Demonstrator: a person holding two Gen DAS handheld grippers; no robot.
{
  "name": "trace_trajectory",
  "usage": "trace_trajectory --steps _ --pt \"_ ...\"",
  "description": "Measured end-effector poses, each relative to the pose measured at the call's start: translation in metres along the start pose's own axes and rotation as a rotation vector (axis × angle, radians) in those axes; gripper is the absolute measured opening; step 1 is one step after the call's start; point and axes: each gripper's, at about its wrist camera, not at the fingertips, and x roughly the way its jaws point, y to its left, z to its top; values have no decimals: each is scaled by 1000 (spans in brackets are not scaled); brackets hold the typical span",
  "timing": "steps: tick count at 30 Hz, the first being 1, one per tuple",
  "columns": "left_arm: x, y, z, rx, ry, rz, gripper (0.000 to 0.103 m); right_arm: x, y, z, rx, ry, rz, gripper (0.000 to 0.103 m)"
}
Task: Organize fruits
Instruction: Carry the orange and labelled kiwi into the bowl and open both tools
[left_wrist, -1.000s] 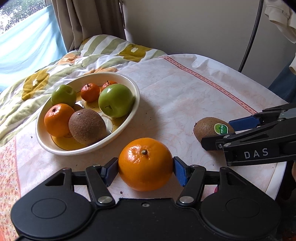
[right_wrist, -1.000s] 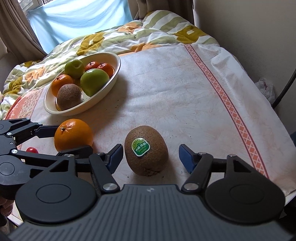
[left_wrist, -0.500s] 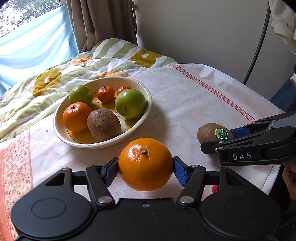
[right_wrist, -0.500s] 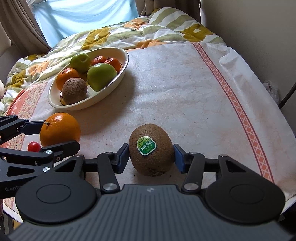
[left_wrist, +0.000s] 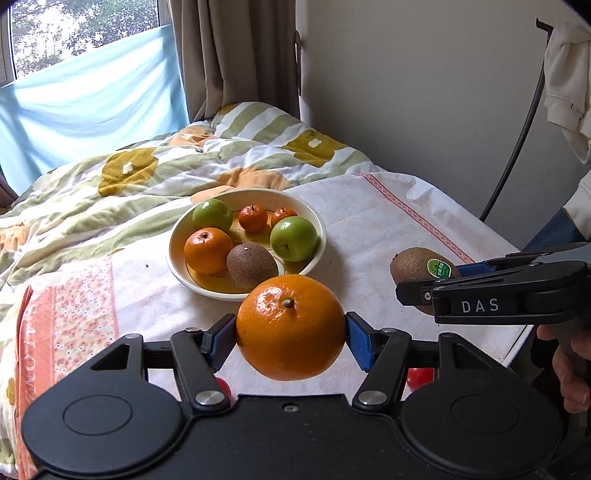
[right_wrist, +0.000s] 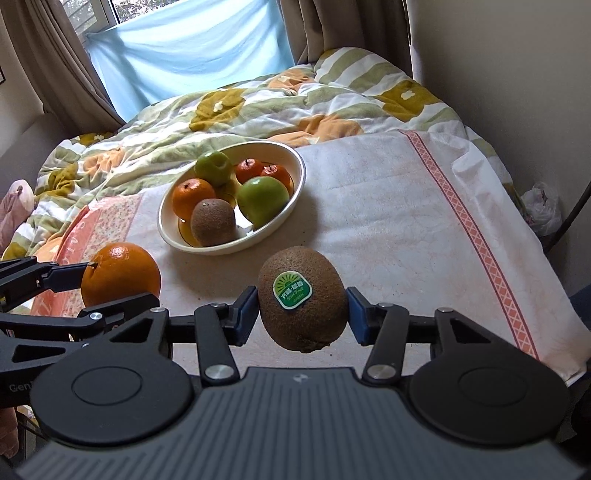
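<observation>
Orange (left_wrist: 291, 326) bright orange; kiwi (right_wrist: 303, 308) brown, green sticker; bowl (left_wrist: 177, 236) cream; claw pads (left_wrist: 357, 345) blue.

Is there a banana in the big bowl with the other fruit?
No, the bowl holds only two green apples, three oranges and one kiwi; nothing in it is long and yellow.

"DAS" on right gripper (left_wrist: 428, 286), kiwi sticker (right_wrist: 292, 290) unreadable

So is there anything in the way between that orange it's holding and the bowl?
Nothing visible. The orange, held by the left gripper, faces the bowl across bare cloth. The bowl is crowded, though: apples, oranges and a kiwi fill much of it.
</observation>
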Motion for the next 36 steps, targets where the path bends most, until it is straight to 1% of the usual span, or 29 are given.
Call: trace_trajectory --steps 5,9,13,17,20,23,30,36 --pt "-23 10 8 -36 -13 11 67 -20 10 15 5 -22 24 66" --pt "-35 16 16 -57 -41 43 67 -29 16 31 -8 -46 45 65" --pt "-37 25 31 -85 -58 65 67 -30 21 47 -29 -59 69 65" --pt "-31 28 48 -106 -71 88 67 -23 22 68 -59 -69 106 65" --pt "-20 31 61 -141 -73 110 67 -10 20 87 -80 -58 137 65" --pt "-7 38 74 -199 -61 111 67 4 16 104 -104 -50 167 65" --pt "42 38 101 -217 -25 165 67 52 2 147 -154 -15 235 65" --pt "95 35 112 -206 30 196 67 99 -9 173 -193 34 269 65"
